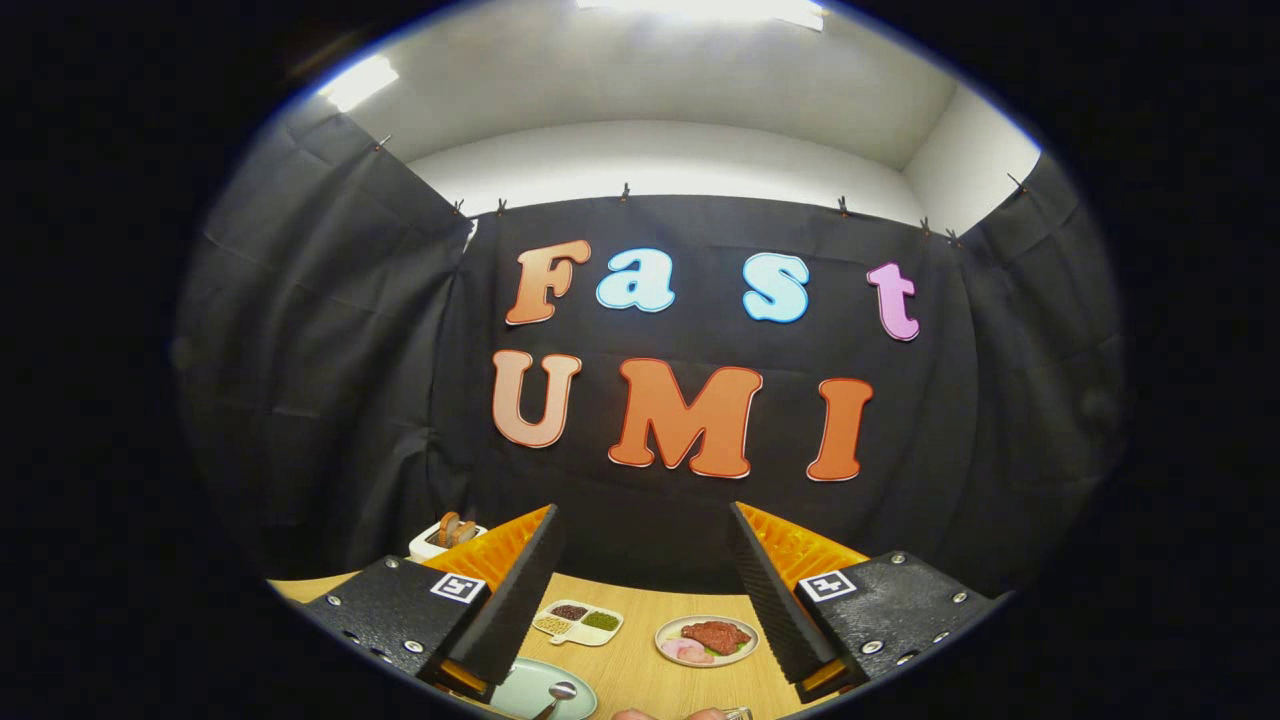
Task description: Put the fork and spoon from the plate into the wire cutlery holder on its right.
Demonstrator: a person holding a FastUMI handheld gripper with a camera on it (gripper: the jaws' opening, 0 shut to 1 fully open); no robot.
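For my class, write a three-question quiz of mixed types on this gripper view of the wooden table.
1. True or false: the gripper holds the spoon.
2. Which lies between the fingers, farther along the wooden table? A) a divided dish B) a kettle C) a book
3. Fill in: the spoon rests on a pale green ____.

Key
1. False; the fingers stand open with nothing between them.
2. A; beside it sits a plate of meat.
3. plate
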